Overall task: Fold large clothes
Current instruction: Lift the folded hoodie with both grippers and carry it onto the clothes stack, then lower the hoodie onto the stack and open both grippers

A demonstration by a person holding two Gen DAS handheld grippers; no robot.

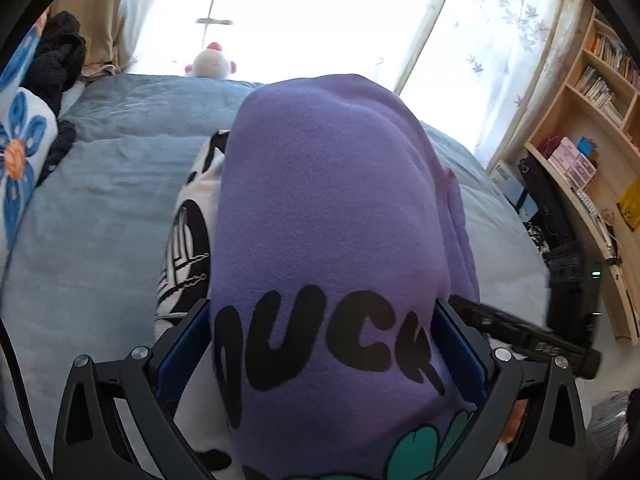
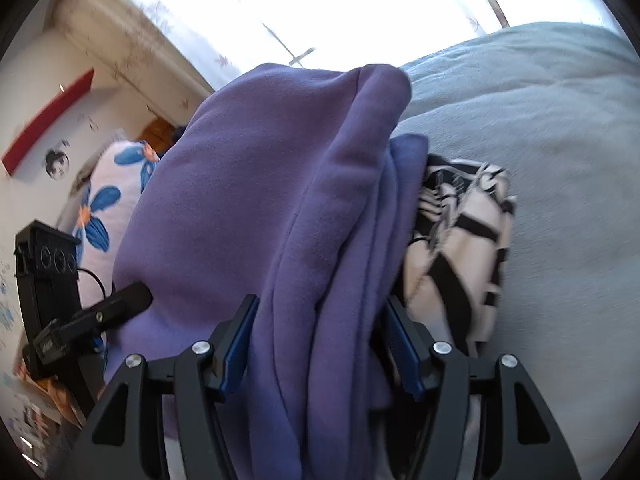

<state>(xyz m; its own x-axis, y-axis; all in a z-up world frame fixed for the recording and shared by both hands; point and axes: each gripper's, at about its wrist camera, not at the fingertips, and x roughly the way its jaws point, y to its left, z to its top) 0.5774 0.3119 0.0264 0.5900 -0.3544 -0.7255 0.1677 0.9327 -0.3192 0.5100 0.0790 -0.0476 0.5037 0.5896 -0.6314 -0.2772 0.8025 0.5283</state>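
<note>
While clamped in the left hand-held gripper point(image 1: 322, 364), purple fleece sweatshirt point(image 1: 332, 208) bulges thick over the pale blue bed point(image 1: 100, 208), above a black-and-white garment point(image 1: 188, 240); could slide out, being soft and bulky. From the right view: right hand-held gripper point(image 2: 320, 344) pinching stacked folds of sweatshirt point(image 2: 280, 200); could shed inner layers.
</note>
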